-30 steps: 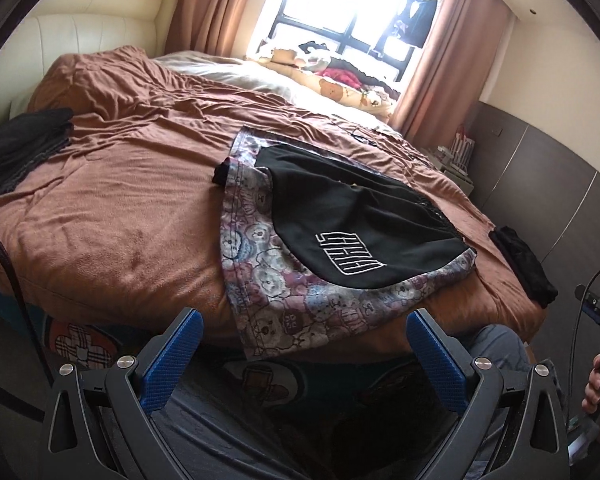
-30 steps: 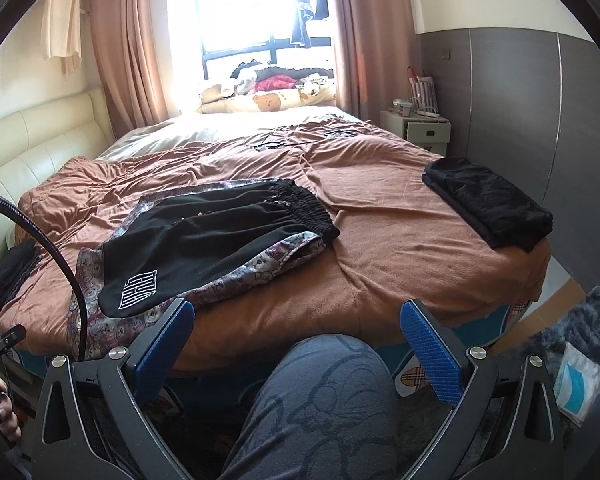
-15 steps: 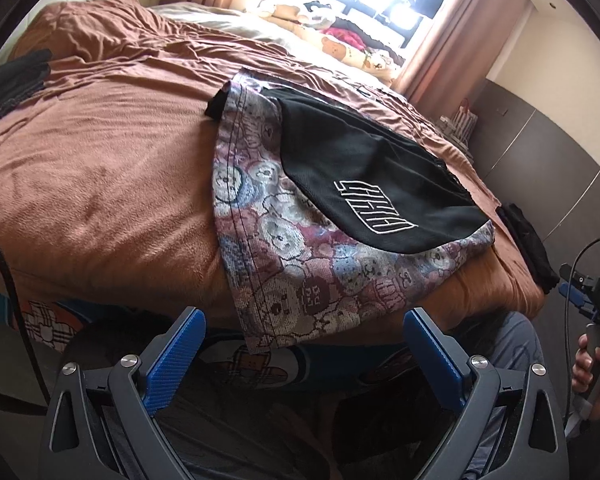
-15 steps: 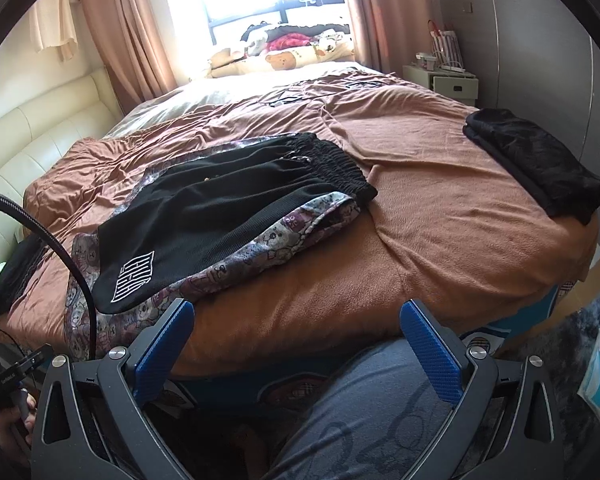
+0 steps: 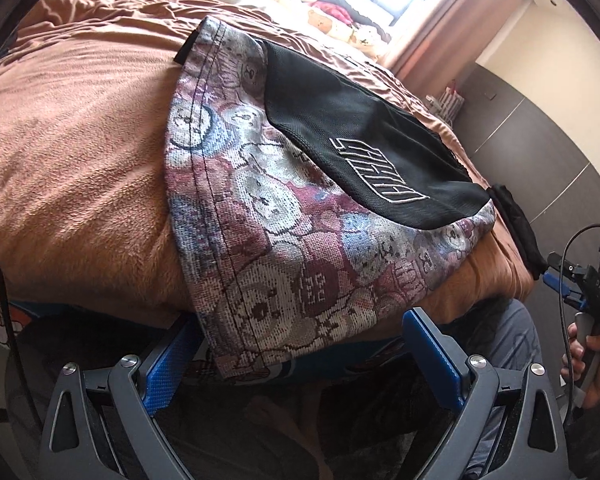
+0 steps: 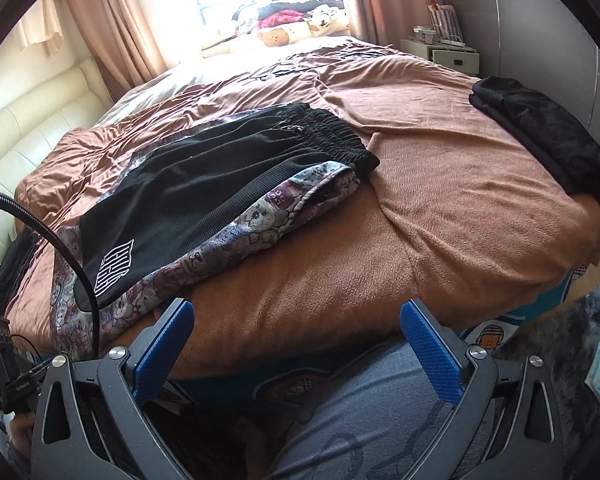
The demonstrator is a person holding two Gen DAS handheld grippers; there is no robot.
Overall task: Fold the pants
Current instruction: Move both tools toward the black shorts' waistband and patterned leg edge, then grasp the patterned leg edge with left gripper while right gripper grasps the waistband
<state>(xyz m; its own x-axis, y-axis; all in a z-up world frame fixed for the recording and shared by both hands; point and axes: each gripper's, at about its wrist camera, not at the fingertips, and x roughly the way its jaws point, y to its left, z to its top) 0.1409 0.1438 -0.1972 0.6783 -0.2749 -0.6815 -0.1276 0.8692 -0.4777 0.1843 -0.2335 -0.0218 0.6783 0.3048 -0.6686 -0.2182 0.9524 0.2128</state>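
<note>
Both the left gripper (image 5: 300,354) and right gripper (image 6: 296,344) gape wide, holding nothing, near the bed's (image 6: 440,200) front edge where the pants (image 5: 284,208) hang over.

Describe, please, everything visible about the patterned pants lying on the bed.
The patterned pants look like soft woven fabric with a bear print in purple, grey and blue and a double-stitched hem. They lie flat on the brown blanket, hem hanging over the bed's edge. Black shorts lie on top. Neither gripper touches them.
</note>
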